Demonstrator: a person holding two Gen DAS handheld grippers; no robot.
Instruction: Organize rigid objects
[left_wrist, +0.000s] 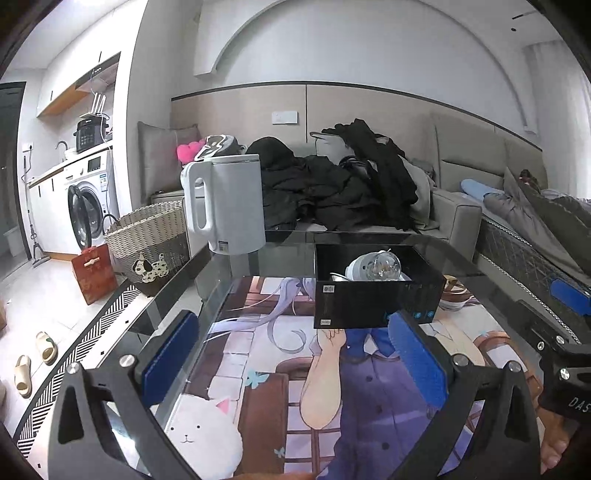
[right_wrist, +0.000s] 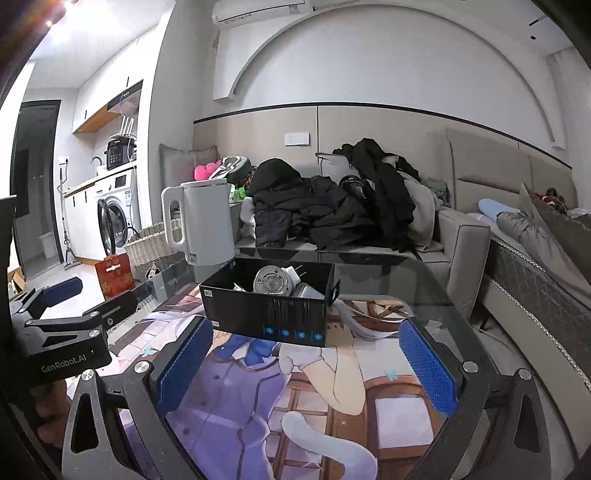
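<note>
With both the left gripper (left_wrist: 291, 362) and right gripper (right_wrist: 306, 363) fingers spread wide and empty, we judged the open black cardboard box (left_wrist: 373, 295) just ahead light but crushable, its glass bulb (left_wrist: 384, 266) fragile, best gripped by opposite walls.

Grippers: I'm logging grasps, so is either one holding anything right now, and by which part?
Nothing is held. The left gripper and right gripper both have open, empty jaws, short of the black box.

Black box (right_wrist: 269, 314) on mat (right_wrist: 332, 406) — kettle (right_wrist: 207, 225) behind.
</note>
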